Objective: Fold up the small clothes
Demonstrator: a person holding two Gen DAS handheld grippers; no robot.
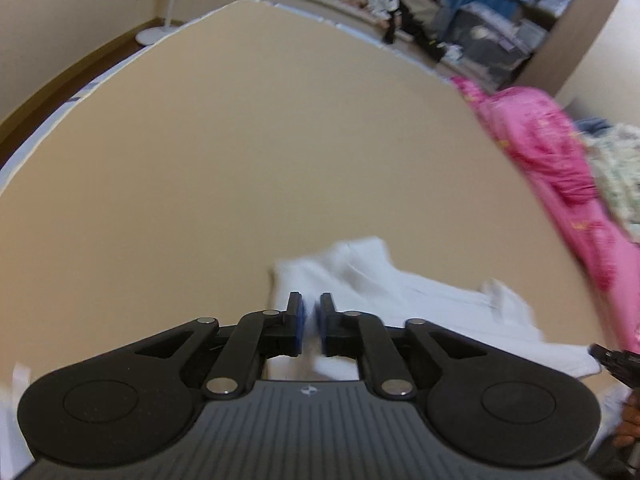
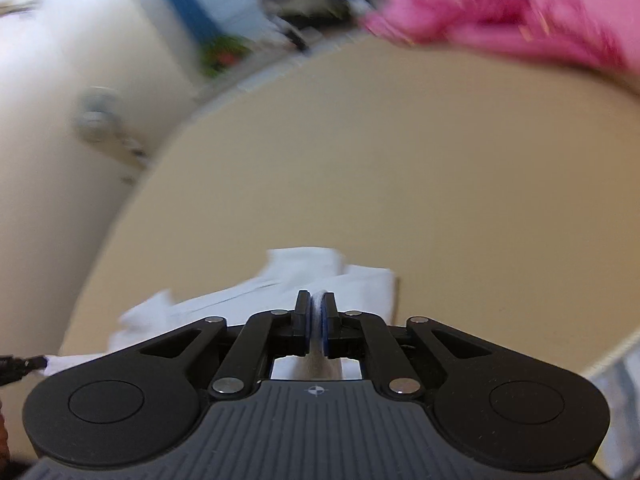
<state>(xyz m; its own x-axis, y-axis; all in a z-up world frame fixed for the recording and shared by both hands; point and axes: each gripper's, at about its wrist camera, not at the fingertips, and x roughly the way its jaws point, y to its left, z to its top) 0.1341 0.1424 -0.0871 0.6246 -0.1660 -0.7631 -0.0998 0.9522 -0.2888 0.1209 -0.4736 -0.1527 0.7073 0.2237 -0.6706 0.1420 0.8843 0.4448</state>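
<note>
i hold 2 grippers over a big tan bed (image 1: 240,140). a small white cloth (image 1: 360,276) lies on the bed right in front of me, a bit rumpled, with one end pointing away from me. my left gripper (image 1: 311,304) has a small gap between its blue pads (image 1: 299,320). the white cloth shows in that gap, but the pads do not seem to press on it, so it is a little bit open. my right gripper (image 2: 316,303) is almost closed, and a thin bit of the white cloth (image 2: 320,276) sits pinched between its 2 fingers. the tip of my left gripper pokes in at the left edge of the right view, touching the cloth. a pink blanket (image 1: 552,152) is bunched up along the right side of the bed, well apart from the cloth.
</note>
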